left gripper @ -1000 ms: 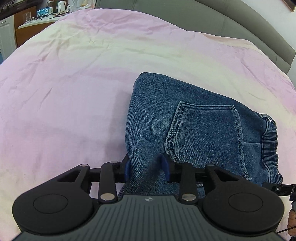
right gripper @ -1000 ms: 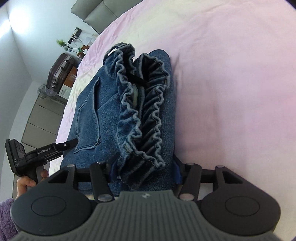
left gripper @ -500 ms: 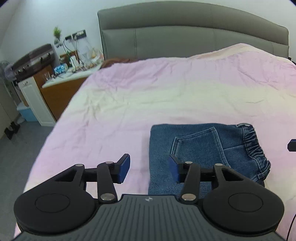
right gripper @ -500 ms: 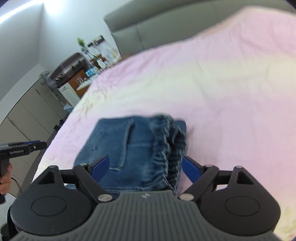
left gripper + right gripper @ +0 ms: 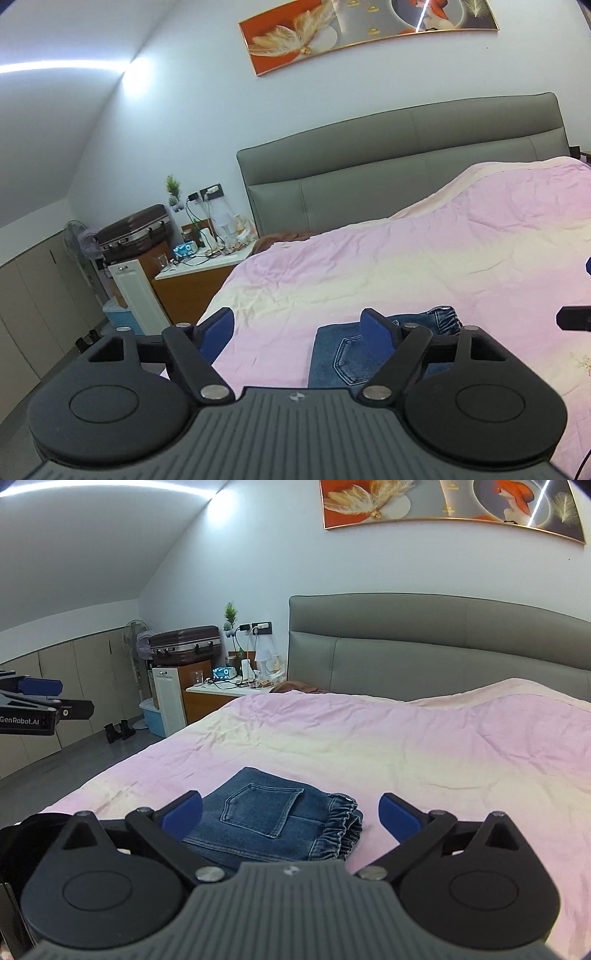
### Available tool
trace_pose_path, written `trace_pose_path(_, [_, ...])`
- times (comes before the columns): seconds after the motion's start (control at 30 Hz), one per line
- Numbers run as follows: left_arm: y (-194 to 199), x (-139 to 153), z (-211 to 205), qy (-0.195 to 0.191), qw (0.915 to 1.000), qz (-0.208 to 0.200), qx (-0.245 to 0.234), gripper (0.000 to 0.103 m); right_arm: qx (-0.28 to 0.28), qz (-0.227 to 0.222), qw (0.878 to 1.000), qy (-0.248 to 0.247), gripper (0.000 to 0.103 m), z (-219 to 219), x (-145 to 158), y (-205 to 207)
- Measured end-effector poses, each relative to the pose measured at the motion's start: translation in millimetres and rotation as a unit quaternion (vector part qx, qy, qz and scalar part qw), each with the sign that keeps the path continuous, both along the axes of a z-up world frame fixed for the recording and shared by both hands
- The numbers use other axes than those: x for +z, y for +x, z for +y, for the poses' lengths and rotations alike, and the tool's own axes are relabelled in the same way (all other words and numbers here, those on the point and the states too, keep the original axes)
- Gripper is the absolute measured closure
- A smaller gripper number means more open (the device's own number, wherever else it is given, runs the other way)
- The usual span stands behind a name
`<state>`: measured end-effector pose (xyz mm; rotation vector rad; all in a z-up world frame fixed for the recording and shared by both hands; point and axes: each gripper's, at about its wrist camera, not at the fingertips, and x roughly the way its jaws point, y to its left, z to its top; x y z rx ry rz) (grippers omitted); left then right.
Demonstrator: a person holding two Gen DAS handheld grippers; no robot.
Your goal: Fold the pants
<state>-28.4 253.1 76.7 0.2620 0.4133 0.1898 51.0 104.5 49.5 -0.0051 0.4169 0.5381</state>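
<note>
The blue denim pants [image 5: 280, 823] lie folded into a compact rectangle on the pink bedcover [image 5: 406, 753], back pocket up, elastic waistband at the right. They also show in the left wrist view [image 5: 351, 358], partly hidden behind my finger. My right gripper [image 5: 291, 812] is open and empty, raised above and behind the pants. My left gripper [image 5: 299, 328] is open and empty, also lifted off the bed, to the pants' left. The left gripper shows at the left edge of the right wrist view [image 5: 33, 705].
A grey padded headboard [image 5: 443, 646] stands at the far end of the bed. A cluttered nightstand [image 5: 218, 690], a white cabinet [image 5: 166, 701], a suitcase [image 5: 184, 642] and a fan [image 5: 135, 646] stand left of the bed. Grey floor lies to the left.
Both grippers let go of the folded pants, opened wide, and pulled back and up away from the bed. The pants stay flat on the bedcover.
</note>
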Motion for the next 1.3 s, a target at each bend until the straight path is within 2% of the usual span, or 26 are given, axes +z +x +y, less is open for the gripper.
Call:
trace_pose_path(0.2, [-32.3,-34.7,-30.3,-0.028,0.9994,0.003,0.022,0.006,-0.028,-0.042,0.999,-0.011,0.005,-11.4,-25.7,-55.9])
trace_pose_path(0.33, [-44.2,-59.8,-41.2,-0.056,0.9975,0.020,0.038,0.006,-0.047,-0.043,0.998,0.000,0.005,-21.2,-44.3,-75.2])
trace_pose_path(0.43, [-47.1,-76.7,-44.1,-0.085,0.9945,0.043,0.043,0.006,-0.067,-0.042,0.997,-0.009,0.005,-20.3,-56.6,-82.8])
trace_pose_path(0.67, [-48.1,-111.2,-54.2,-0.109,0.9892,0.075,0.064,0.006,-0.063,-0.029,0.997,-0.031,0.005,-16.0,-82.4,-79.6])
trace_pose_path(0.93, [-39.8,-141.5,-66.8,-0.110,0.9883,0.083,0.066,0.006,-0.077,-0.001,0.996,-0.035,0.005,-19.0,-109.9,-60.8])
trace_pose_path(1.3, [-37.7,-147.7,-66.9,-0.118,0.9860,0.097,0.067,0.006,-0.078,-0.004,0.996,-0.038,0.005,-16.7,-115.1,-59.9])
